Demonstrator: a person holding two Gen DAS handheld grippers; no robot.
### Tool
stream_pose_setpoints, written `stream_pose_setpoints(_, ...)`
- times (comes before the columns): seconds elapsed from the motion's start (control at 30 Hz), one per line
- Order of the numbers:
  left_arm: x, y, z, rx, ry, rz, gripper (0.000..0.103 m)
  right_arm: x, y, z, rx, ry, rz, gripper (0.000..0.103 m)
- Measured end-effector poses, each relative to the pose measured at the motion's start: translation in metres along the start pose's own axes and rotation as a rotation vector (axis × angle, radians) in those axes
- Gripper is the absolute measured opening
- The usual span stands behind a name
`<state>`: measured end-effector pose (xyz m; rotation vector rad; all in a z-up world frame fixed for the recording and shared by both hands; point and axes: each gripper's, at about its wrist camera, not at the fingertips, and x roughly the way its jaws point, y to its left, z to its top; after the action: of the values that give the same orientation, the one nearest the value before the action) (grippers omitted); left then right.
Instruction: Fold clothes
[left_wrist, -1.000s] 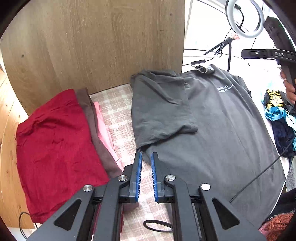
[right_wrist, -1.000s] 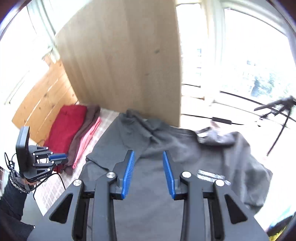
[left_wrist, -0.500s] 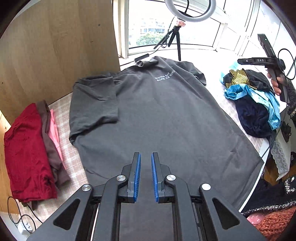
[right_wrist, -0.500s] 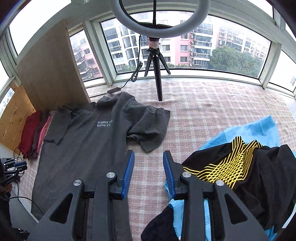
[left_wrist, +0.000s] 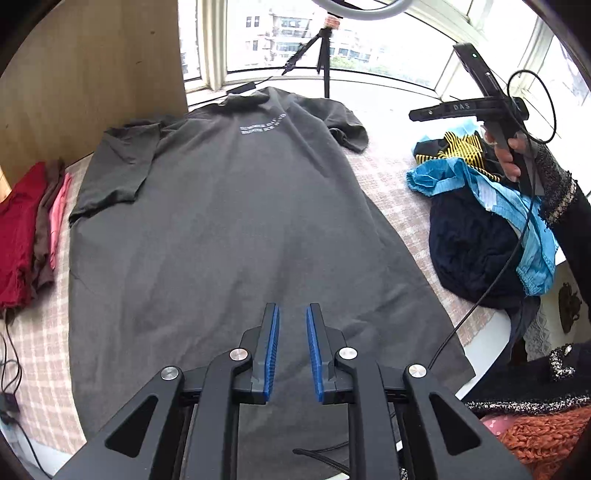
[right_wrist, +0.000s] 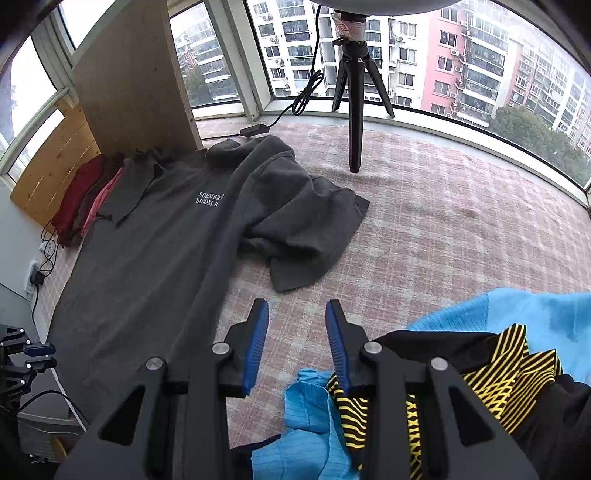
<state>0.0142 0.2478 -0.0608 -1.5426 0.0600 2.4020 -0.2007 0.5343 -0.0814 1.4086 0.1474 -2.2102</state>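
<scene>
A dark grey T-shirt (left_wrist: 229, 229) with white chest lettering lies spread face up on the checked mat (right_wrist: 443, 229). Its right sleeve (right_wrist: 306, 229) is bunched and folded over. My left gripper (left_wrist: 291, 310) hovers over the shirt's lower middle, near the hem. Its jaws are opening from a narrow gap and nothing is between them. My right gripper (right_wrist: 295, 306) stands open over bare mat, between the shirt's right edge and the pile of loose clothes (right_wrist: 480, 369), holding nothing. In the left wrist view the right gripper (left_wrist: 415, 113) is held by a hand above that pile.
A folded stack of red, brown and pink clothes (left_wrist: 22, 229) lies left of the shirt by a wooden panel (left_wrist: 92, 74). A ring-light tripod (right_wrist: 354, 92) stands on the mat behind the collar. Cables (left_wrist: 7, 369) hang off the near-left edge.
Both grippers swept right along the shirt. The left went from the left sleeve beside the folded stack to the lower middle, and its jaws widened slightly. The right went from the chest to the mat by the pile.
</scene>
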Motion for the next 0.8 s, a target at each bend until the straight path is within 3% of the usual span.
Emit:
stream_pose_setpoints(0.2,-0.027,0.068,-0.061,-0.258,0.029,0.146,0.016,-0.005,0.032,-0.037,-0.055,0.029,0.107,0.032)
stream_pose_setpoints(0.37,-0.032,0.107,-0.102,-0.341,0.062,0.249,0.016,-0.012,0.071,-0.096,-0.077,0.041,0.14,0.036)
stream_pose_setpoints(0.5,-0.034,0.147,-0.129,-0.405,0.074,0.276,0.017,-0.014,0.095,-0.148,-0.06,0.065,0.11,0.036)
stream_pose_setpoints(0.63,-0.023,0.172,-0.151,-0.41,0.129,0.258,0.02,-0.013,0.1,-0.2,0.052,0.126,0.087,0.036)
stream_pose_setpoints(0.7,-0.018,0.176,-0.155,-0.398,0.149,0.226,0.02,-0.019,0.101,-0.21,0.09,0.124,0.075,0.036)
stream_pose_setpoints(0.8,-0.022,0.159,-0.132,-0.326,0.105,0.171,0.02,-0.042,0.098,-0.195,0.104,0.066,0.047,0.036)
